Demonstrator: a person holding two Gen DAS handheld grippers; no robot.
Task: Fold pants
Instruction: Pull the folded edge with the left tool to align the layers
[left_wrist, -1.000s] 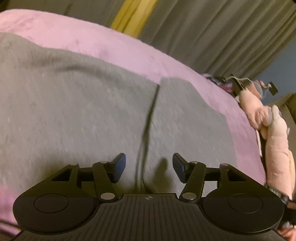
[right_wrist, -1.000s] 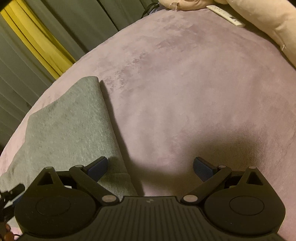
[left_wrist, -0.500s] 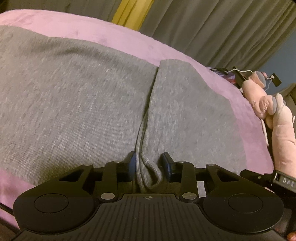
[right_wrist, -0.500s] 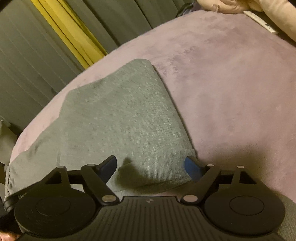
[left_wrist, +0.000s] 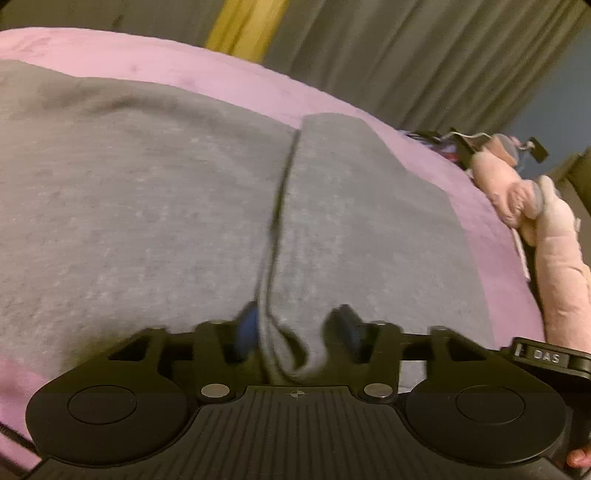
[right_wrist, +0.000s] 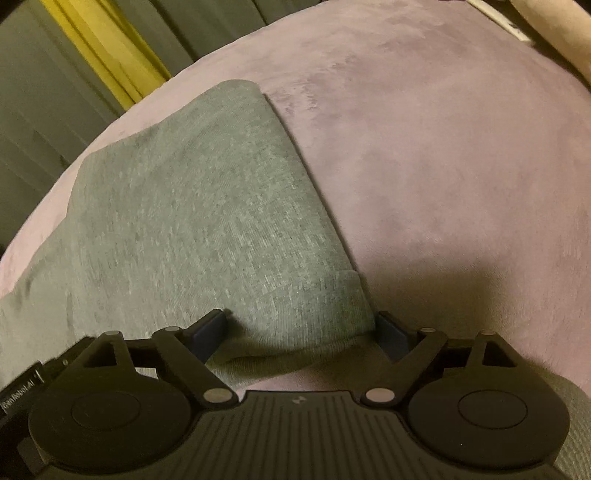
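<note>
Grey pants (left_wrist: 155, 221) lie spread on a pink bed cover (left_wrist: 184, 70), with a folded part on the right beside a dark seam. My left gripper (left_wrist: 297, 328) is closed on a bunched edge of the pants (left_wrist: 291, 354) at the near side; the view is blurred. In the right wrist view the folded grey pants (right_wrist: 192, 206) lie at the left. My right gripper (right_wrist: 303, 328) is open, its fingers either side of the cuffed near edge (right_wrist: 325, 314), not pinching it.
A pink plush toy (left_wrist: 546, 240) lies at the right bed edge with some cables (left_wrist: 465, 142) behind it. Grey and yellow curtains (left_wrist: 406, 55) hang behind the bed. A pale pillow (right_wrist: 554, 26) sits at the far right.
My left gripper closed on the pants edge and has lifted it slightly. My right gripper swung left over the folded pants and now straddles the cuffed edge, jaws narrower.
</note>
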